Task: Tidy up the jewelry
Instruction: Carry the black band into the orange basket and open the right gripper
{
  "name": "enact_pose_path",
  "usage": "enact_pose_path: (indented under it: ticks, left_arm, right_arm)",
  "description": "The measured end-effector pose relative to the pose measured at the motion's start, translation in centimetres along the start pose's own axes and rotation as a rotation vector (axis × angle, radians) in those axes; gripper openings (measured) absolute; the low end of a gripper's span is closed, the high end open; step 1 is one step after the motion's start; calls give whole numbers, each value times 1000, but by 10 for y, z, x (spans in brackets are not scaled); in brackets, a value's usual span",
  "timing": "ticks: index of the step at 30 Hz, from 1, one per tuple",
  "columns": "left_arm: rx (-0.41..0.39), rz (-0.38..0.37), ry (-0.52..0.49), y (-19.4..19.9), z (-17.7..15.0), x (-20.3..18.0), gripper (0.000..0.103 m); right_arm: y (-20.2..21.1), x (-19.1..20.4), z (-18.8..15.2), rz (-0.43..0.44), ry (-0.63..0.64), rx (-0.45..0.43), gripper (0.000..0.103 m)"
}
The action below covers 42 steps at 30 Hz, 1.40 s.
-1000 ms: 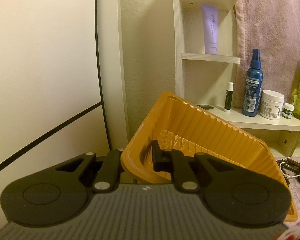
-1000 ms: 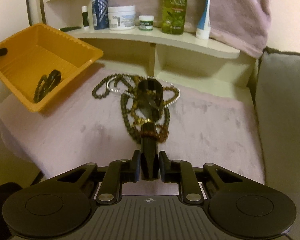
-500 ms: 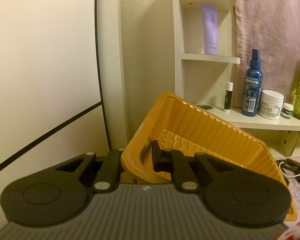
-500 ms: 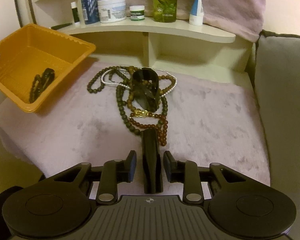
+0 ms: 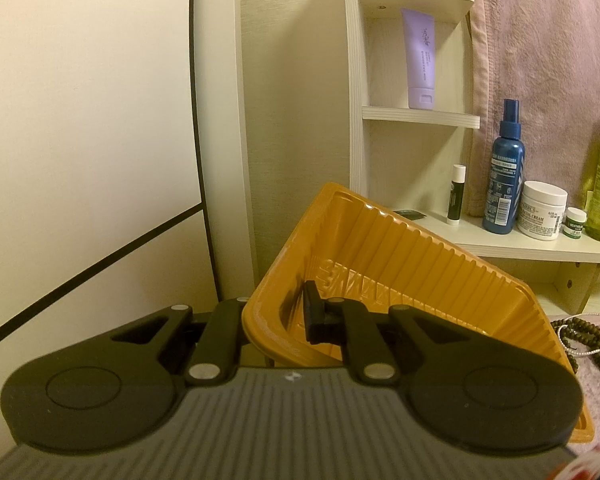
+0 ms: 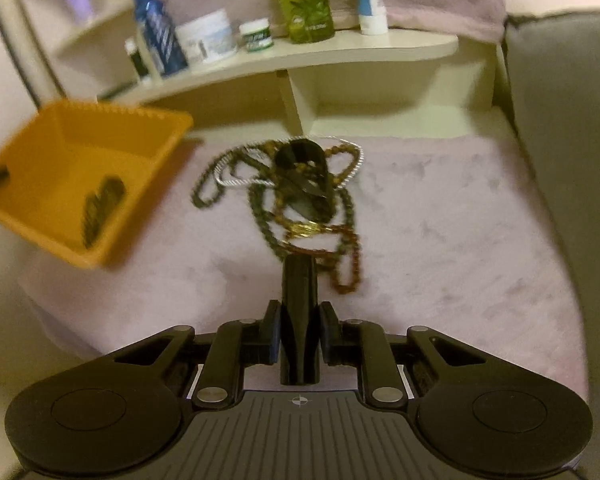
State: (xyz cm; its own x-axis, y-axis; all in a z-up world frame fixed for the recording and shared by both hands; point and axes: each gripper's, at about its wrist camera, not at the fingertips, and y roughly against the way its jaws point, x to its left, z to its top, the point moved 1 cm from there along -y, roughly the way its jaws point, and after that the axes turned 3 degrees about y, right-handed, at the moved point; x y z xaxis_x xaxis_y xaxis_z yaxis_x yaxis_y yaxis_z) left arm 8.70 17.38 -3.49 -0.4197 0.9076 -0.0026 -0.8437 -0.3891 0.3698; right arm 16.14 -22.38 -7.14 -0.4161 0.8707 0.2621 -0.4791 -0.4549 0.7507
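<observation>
Home bedroom or bathroom corner, toiletry shelves [image 5: 416, 114], hanging towel [image 5: 540, 40], lotion bottles [image 5: 504, 184]

Left wrist view: sits just behind the rim of the orange tray [image 5: 400, 264], close up, facing slightly downward across it toward the white corner shelf [image 5: 416, 114] and blue spray bottle [image 5: 502, 184] beyond.

Right wrist view: stands to the right of the orange tray [image 6: 80, 184], farther back, looking steeply down on the pink cloth [image 6: 440, 232] and the bead pile [image 6: 300, 200].

Shared: the tray, the blue spray bottle [image 6: 156, 36], cream jar [image 5: 542, 210], and the beads at the left view's right edge.
</observation>
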Motion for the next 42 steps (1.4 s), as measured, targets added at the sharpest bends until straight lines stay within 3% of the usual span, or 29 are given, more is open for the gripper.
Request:
enact_pose_path:
  ticks: [9, 22, 29, 42]
  left_arm:
    - [0, -2, 2, 0, 0, 0, 11]
    - [5, -3, -1, 0, 0, 1, 11]
    - [7, -4, -2, 0, 1, 2, 11]
    - [8, -3, 1, 0, 0, 2, 11]
  right_arm:
    - [-5, 36, 31, 227, -87, -71, 19]
    - [-54, 136, 72, 410, 41, -115, 19]
    - [-86, 171, 69, 412, 77, -72, 19]
    - [-122, 186, 66, 360, 71, -2, 22]
